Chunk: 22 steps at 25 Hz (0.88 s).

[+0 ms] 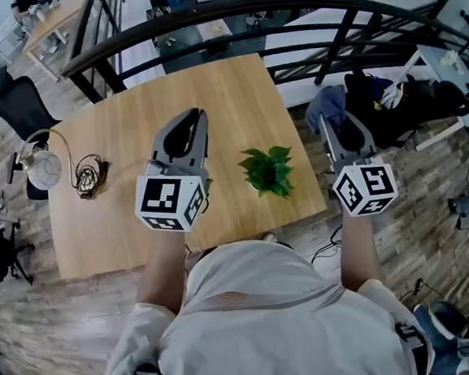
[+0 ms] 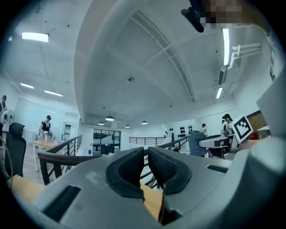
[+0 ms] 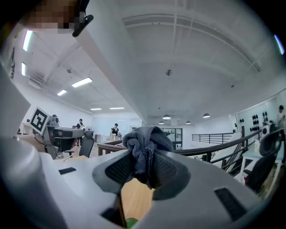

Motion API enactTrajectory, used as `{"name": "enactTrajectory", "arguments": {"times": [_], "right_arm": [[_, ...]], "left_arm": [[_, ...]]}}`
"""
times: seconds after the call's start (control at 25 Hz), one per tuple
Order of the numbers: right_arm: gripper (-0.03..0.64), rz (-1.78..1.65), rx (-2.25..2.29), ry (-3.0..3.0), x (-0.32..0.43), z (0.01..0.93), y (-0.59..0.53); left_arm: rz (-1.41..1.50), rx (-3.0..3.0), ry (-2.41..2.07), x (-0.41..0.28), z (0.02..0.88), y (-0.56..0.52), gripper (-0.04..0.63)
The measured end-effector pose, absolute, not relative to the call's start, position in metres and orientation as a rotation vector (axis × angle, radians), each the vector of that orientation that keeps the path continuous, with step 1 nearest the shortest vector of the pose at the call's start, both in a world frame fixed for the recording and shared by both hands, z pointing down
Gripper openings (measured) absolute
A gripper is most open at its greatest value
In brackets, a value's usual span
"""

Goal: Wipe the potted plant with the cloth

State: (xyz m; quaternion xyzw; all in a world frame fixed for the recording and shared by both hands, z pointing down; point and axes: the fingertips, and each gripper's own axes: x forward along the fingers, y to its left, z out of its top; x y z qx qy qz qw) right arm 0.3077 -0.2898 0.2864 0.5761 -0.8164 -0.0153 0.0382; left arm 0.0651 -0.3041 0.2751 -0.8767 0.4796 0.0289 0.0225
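Note:
A small green potted plant (image 1: 268,171) stands on the wooden table (image 1: 169,90), near its front right corner. My left gripper (image 1: 196,117) is held level over the table to the plant's left. Its jaws are all but together with nothing between them (image 2: 146,154). My right gripper (image 1: 336,120) is held off the table's right edge, beyond the plant, and is shut on a bunched blue-grey cloth (image 1: 326,104). In the right gripper view the cloth (image 3: 145,141) bulges up from between the pads (image 3: 119,167), and a green leaf tip (image 3: 130,222) shows below.
A small white fan (image 1: 43,168) with a cable and a dark bundle (image 1: 89,177) sits on the table's left side. A black railing (image 1: 284,11) curves behind the table. Dark bags and clothes (image 1: 398,99) lie to the right, and an office chair (image 1: 17,104) stands to the left.

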Motion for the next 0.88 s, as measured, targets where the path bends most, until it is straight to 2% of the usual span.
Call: {"name": "enactTrajectory", "arguments": {"times": [0.88], "right_arm": [[0.172,-0.008,1.693,-2.509,0.281,0.3,-0.286]], "left_arm": [[0.111,-2.811,1.489,0.078,0.284,-0.298,0.037]]}}
